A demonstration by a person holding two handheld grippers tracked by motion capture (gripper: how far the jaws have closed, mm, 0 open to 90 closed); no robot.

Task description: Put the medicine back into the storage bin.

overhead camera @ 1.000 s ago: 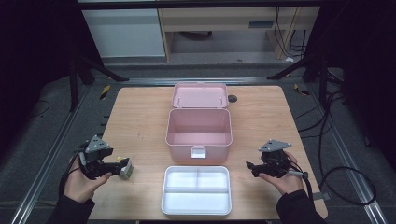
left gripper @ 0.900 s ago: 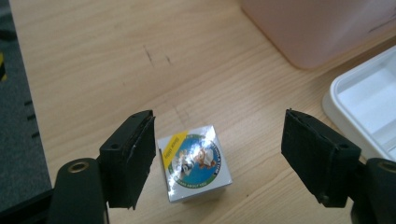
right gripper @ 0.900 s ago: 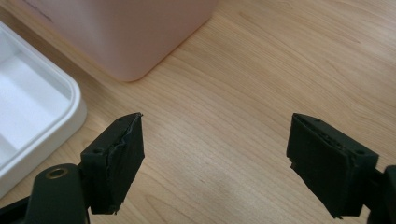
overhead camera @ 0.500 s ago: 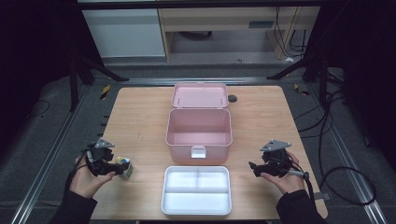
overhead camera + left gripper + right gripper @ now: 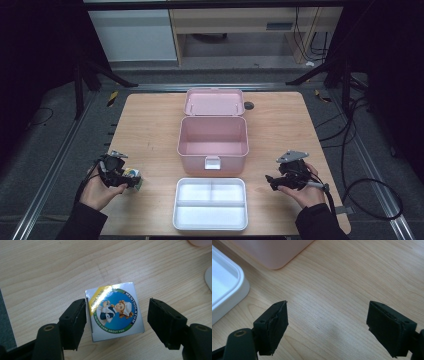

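Observation:
A small white box with a blue round Mentholatum label lies on the wooden table, seen near the front left as the box. My left gripper straddles it from above and its jaws have just been closing. One pad sits at the box's left edge, the other stands a gap off its right edge. The left gripper is held low over the table. My right gripper is open with bare table between its jaws, resting at the front right as the right gripper.
An open pink case stands mid-table, its lid laid back behind it. A white divided tray lies in front of it, between the two hands. The tray and case corner lie left of the right gripper.
My left hand has sunk towards the table over the small box, tilting downward. The right hand has kept still.

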